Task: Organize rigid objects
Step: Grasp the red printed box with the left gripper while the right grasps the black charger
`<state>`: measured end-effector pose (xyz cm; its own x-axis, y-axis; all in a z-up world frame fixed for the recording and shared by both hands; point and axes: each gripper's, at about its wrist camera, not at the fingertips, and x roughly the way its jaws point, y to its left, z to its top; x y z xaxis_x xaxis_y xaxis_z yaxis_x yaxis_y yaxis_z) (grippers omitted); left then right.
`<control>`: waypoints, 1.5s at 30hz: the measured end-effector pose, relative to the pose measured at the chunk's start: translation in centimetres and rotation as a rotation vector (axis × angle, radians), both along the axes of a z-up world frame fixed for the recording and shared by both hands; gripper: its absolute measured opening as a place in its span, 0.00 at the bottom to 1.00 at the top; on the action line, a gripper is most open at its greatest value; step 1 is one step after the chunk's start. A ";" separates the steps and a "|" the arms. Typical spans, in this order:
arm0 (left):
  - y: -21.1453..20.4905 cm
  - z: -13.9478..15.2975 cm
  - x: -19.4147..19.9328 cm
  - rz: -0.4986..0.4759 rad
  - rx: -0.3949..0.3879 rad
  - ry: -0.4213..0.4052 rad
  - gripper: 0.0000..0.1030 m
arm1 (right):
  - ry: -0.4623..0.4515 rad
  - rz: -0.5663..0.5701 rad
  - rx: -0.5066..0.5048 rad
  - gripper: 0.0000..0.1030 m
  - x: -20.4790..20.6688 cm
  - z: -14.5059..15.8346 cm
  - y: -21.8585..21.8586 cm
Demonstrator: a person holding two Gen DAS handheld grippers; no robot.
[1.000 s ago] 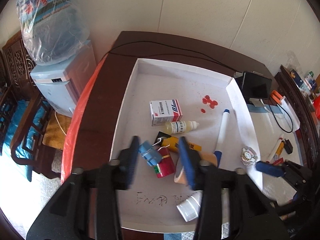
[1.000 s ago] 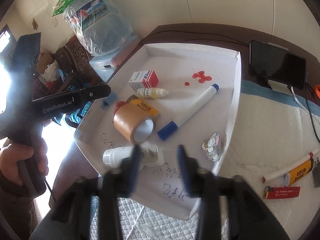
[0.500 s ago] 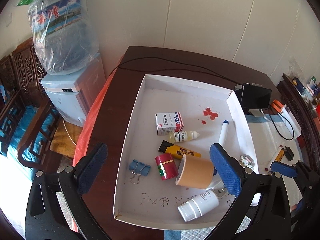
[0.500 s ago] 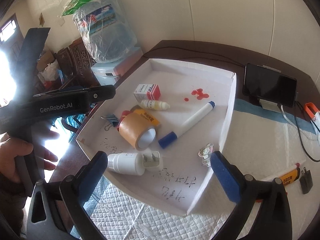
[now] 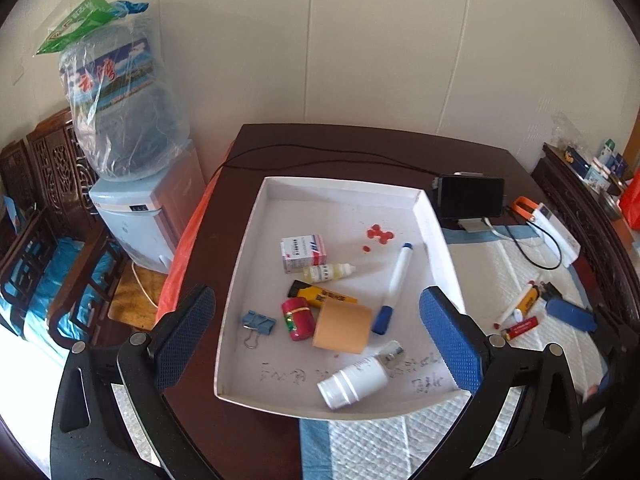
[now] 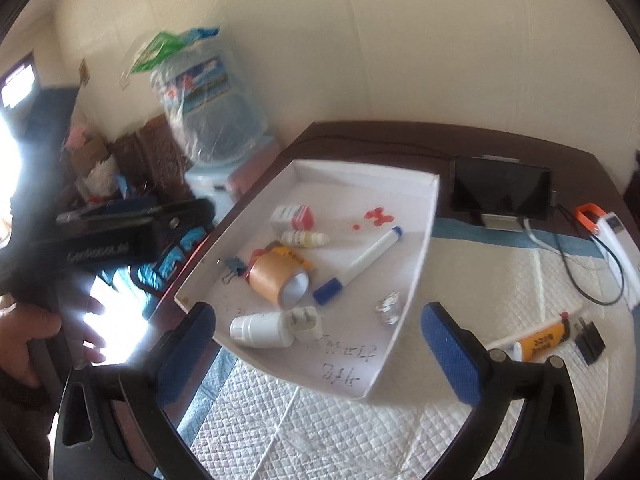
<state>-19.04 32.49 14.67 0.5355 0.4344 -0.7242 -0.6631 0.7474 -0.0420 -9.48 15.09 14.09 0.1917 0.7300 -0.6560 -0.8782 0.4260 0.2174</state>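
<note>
A white tray (image 5: 434, 224) on the dark table holds a blue binder clip (image 5: 259, 323), a red cylinder (image 5: 297, 317), a brown tape roll (image 5: 341, 330), a white bottle (image 5: 353, 382), a marker (image 5: 393, 289), a dropper bottle (image 5: 328, 272), a small box (image 5: 303, 252) and a yellow lighter (image 5: 324, 295). My left gripper (image 5: 318, 336) is open and empty, held above the tray's near end. My right gripper (image 6: 318, 344) is open and empty, above the tray's near right corner (image 6: 372, 390). The left gripper's body (image 6: 120, 236) shows in the right wrist view.
On the white quilted mat (image 5: 532, 280) right of the tray lie a yellow lighter (image 6: 540, 342), a red lighter (image 5: 520, 328), a pen and a black plug (image 6: 590, 340). A phone on a stand (image 5: 470, 196), cables and a water dispenser (image 5: 132, 216) stand around.
Both grippers opened wide and pulled up and back from the tray. The left gripper let go of the blue binder clip, which now lies in the tray.
</note>
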 end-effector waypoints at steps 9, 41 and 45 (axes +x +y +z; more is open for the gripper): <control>-6.4 -0.7 4.1 -0.149 -0.017 0.035 1.00 | 0.046 -0.353 0.091 1.00 8.8 0.6 -9.4; -17.1 -14.1 21.8 -0.098 -0.325 0.320 0.95 | -0.014 -0.155 -0.222 0.89 20.0 -10.1 -14.7; -17.4 -14.3 22.3 -0.100 -0.275 0.341 0.94 | -0.069 -0.074 -0.236 0.72 19.5 -10.7 -13.1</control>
